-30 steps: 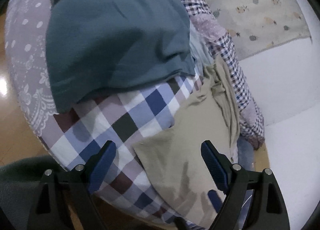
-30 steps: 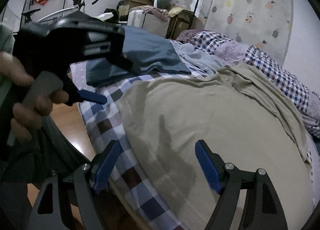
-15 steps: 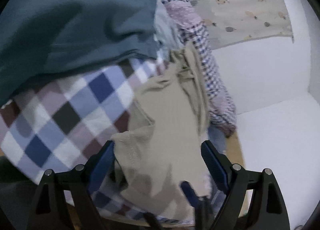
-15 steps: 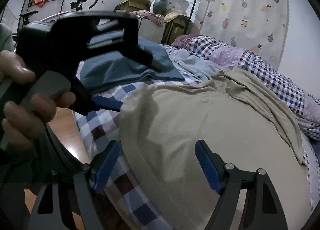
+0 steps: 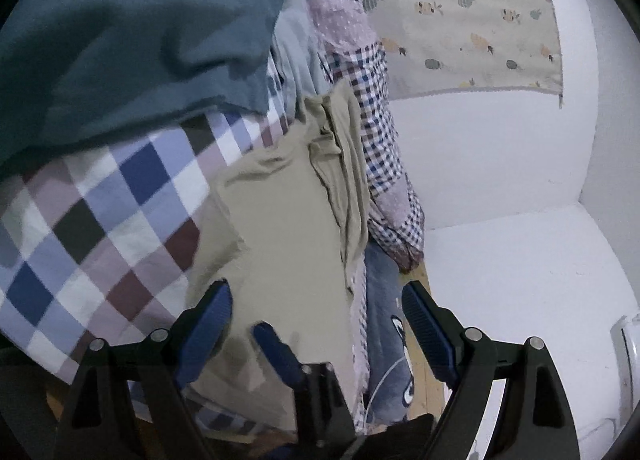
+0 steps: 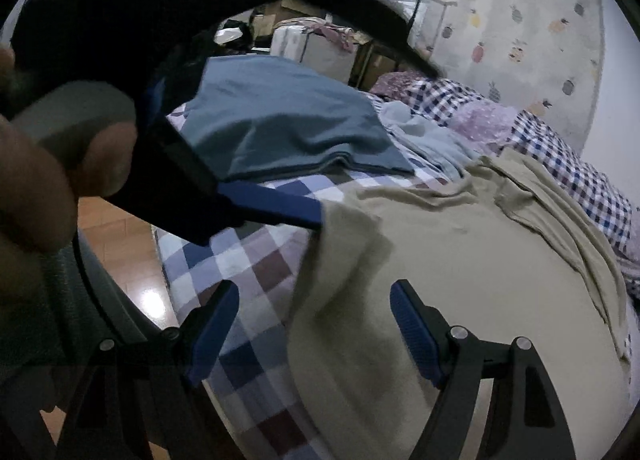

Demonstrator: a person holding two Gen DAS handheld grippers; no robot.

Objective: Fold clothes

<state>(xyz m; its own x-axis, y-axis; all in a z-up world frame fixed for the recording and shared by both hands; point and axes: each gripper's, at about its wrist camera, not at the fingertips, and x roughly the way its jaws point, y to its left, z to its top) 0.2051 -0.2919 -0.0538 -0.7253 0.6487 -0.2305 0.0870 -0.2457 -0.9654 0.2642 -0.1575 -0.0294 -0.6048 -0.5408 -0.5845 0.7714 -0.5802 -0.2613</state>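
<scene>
We find the khaki garment (image 6: 472,272) spread across the near part of the bed, on the checked bedsheet (image 5: 116,220), with its far right side bunched into long ridges beside the gingham quilt (image 5: 372,72). A folded teal garment (image 6: 280,124) lies at the far left of the bed, and a pale blue garment (image 6: 428,136) sits crumpled just behind the khaki one. The left tongs (image 5: 316,324) stand spread above the khaki garment's near edge; in the right wrist view one blue finger (image 6: 276,206) of the left tool reaches the garment's left corner, where the cloth is raised into a small peak. We cannot tell whether that finger touches the cloth or only overlaps it in the view. The right tongs (image 6: 316,324) are likewise spread, straddling the near left edge of the khaki cloth without pinching it. We judge the main risks as follows. If either pair closes on a single layer too near the hem, thin fabric may slip free during a lift. If the two pairs grip at uneven depths, the fold line will skew. The bunched far side, if left unsmoothed, will be trapped inside any fold as a lump. The near edge lies close to the mattress border, so a careless pull could drag the garment onto the wooden floor (image 6: 116,228).
</scene>
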